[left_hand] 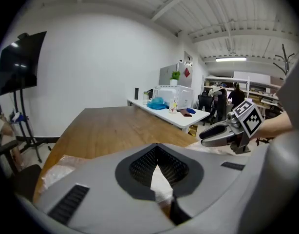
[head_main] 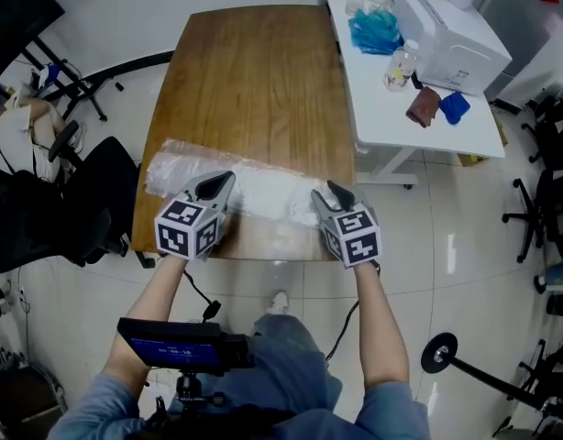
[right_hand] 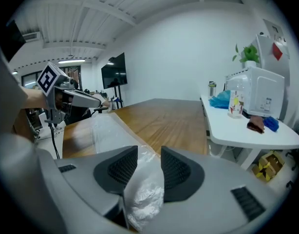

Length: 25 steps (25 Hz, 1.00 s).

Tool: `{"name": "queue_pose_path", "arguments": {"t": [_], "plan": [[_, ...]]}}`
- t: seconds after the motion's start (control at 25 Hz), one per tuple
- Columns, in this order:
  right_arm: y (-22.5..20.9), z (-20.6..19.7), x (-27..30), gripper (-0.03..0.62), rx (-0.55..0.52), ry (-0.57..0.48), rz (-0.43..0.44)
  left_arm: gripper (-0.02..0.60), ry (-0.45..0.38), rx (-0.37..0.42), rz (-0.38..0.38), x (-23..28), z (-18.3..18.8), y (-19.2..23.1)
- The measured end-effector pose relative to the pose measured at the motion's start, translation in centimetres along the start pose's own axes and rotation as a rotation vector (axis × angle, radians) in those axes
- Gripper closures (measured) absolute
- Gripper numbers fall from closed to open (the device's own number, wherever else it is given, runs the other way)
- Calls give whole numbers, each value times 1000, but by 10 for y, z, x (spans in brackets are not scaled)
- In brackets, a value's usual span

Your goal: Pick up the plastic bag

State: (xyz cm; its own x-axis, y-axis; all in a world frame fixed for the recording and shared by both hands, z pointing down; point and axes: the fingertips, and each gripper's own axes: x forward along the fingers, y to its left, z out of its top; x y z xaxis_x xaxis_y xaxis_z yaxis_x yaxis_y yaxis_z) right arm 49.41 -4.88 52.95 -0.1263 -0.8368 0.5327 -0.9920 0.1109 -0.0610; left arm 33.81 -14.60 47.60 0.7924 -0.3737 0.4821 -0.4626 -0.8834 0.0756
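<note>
Plastic bag [head_main: 263,195] lies flat along the near edge of the wooden surface [head_main: 254,71], a long clear-white strip stretching from the left corner towards the right one. Both tongs rest over it, one at each end.

The left tongs [head_main: 225,180] have their tips drawn together. White film shows in the gap behind the tips in the left gripper view, but whether they pinch it cannot be told. The right tongs [right_hand: 149,150] stand partly apart, with a crinkled bunch of the bag rising between the pads [right_hand: 176,172]; the pads do not clamp it.

Beyond the bag, bare wood runs to the far end. To the right stands a white surface [head_main: 391,117], just beside the wooden one. It carries a brown cloth [head_main: 423,106], a blue cloth [head_main: 454,106], a small bottle [head_main: 401,67], a crumpled blue bag [head_main: 375,30] and a white appliance [head_main: 451,39].
</note>
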Motion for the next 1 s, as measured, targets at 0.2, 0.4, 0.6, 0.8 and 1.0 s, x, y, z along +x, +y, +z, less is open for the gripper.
{"name": "queue_pose_path", "arguments": {"t": [0.2,0.4,0.6,0.8,1.0], "plan": [[7,-5,7,503,31,38,18,571,117,35,60,-3,-25,41],[11,-18,13,578,28,109,17,571,237,59,83,-2,-50,76],[17,-34,21,594,28,190,31,571,361,95,146,-5,-75,113],[22,-45,28,594,8,263,35,571,491,67,239,-10,-99,141],[25,-52,31,594,-2,298,43,569,596,52,229,-7,-122,144]]}}
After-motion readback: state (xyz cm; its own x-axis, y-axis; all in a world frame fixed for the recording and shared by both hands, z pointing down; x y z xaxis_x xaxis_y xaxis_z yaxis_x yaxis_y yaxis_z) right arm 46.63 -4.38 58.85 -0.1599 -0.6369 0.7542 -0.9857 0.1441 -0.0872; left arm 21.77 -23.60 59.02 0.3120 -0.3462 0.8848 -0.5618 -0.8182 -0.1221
